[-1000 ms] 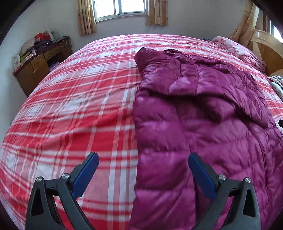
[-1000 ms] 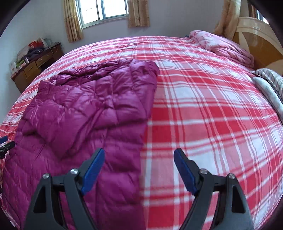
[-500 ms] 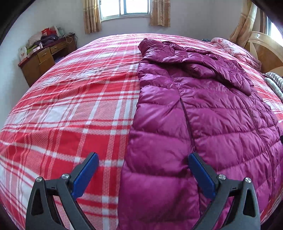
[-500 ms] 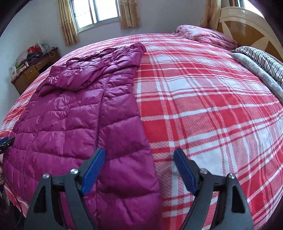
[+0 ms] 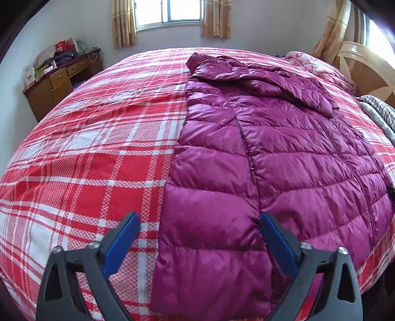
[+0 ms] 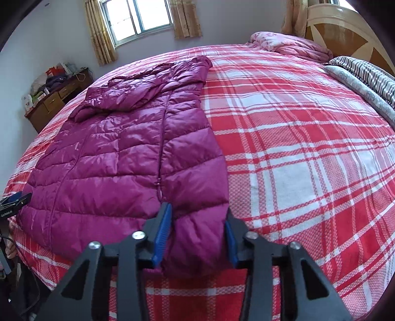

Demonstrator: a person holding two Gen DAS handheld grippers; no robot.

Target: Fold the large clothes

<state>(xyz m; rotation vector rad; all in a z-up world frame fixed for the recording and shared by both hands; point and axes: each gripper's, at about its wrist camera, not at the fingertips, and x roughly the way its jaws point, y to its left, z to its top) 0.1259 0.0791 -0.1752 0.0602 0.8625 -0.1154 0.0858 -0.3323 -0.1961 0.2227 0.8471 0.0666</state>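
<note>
A long magenta quilted down coat lies flat and lengthwise on a red-and-white plaid bed, hem towards me, hood end far. My left gripper is open, its blue pads straddling the coat's near left hem corner without pinching it. In the right wrist view the coat fills the left half. My right gripper has its jaws closing around the coat's near right hem corner, cloth bulging between the pads. The left gripper's tip shows at the far left edge.
A wooden desk with clutter stands by the far left wall under a curtained window. A pink quilt, striped bedding and a wooden headboard lie at the right.
Both grippers drew back to the coat's hem and dropped lower. The right gripper's jaws narrowed from wide open onto the right hem corner. The left stayed open.
</note>
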